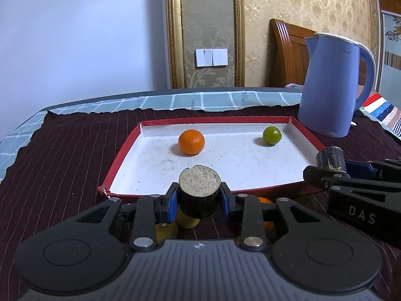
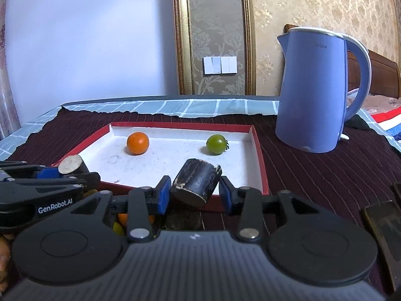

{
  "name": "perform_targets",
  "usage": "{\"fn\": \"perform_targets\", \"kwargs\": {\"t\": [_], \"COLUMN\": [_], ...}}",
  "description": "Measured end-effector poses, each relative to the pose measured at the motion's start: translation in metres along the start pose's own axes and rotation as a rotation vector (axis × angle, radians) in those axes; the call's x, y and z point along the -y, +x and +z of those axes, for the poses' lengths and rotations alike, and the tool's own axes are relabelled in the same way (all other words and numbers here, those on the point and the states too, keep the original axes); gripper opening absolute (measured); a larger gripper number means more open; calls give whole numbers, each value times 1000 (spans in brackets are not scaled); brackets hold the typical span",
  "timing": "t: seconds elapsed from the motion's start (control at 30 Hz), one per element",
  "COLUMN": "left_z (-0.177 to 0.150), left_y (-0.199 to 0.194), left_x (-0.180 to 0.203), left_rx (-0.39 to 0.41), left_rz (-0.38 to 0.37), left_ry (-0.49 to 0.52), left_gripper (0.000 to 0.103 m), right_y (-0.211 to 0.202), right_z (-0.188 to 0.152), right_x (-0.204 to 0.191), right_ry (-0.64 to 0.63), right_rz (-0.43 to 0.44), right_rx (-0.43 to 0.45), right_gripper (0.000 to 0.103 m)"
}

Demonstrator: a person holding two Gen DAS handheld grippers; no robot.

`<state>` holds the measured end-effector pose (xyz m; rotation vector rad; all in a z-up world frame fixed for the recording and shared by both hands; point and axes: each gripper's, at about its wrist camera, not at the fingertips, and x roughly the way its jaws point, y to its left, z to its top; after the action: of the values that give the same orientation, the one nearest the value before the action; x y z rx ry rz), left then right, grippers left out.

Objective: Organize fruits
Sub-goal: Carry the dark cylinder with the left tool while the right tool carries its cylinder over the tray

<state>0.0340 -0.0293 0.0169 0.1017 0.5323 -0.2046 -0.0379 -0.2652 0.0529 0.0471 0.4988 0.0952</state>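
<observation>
In the left wrist view, the left tongs (image 1: 199,195) are clamped on a short dark stub of sugar cane (image 1: 199,190), held upright with its pale, grainy cut end facing up. The stub hangs at the near rim of a shallow red-edged tray (image 1: 117,160) with a white floor. On that floor lie an orange (image 1: 191,142) toward the left and a small green fruit (image 1: 272,136) toward the far right corner, well apart. More yellow and orange fruit shows under the tongs, mostly hidden. At the right edge the right tongs (image 1: 330,166) grip a second dark stub (image 1: 330,159) just outside the tray's right rim. A blue kettle (image 1: 330,85) stands behind the tray on the dark striped cloth (image 1: 62,155) that covers the tabletop.

In the right wrist view, the right tongs (image 2: 195,193) hold the second dark stub (image 2: 196,184) tilted, its bark side up, over the tray's near rim (image 2: 240,198). The orange (image 2: 137,143) and green fruit (image 2: 216,144) rest on the tray floor beyond. At the left the left tongs (image 2: 69,173) pinch their stub (image 2: 71,165), pale end showing. The kettle (image 2: 315,90) stands to the right, beyond the tray
</observation>
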Motion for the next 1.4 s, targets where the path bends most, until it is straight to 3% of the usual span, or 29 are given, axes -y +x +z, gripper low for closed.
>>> {"fn": "perform_targets", "kwargs": {"t": [0.8, 1.4], "left_z": [24, 49], "left_y": [32, 78], "left_x": [2, 8], "left_rx": [-29, -71], "left_rz": [51, 95], "left_ry": [1, 16], "left_gripper": [32, 32], "right_y": [15, 56], "right_z": [17, 39], "right_x": [0, 8], "right_ry": [-25, -23], "right_rz": [-3, -27], "right_rx": [-2, -39], "right_gripper": [40, 40]}}
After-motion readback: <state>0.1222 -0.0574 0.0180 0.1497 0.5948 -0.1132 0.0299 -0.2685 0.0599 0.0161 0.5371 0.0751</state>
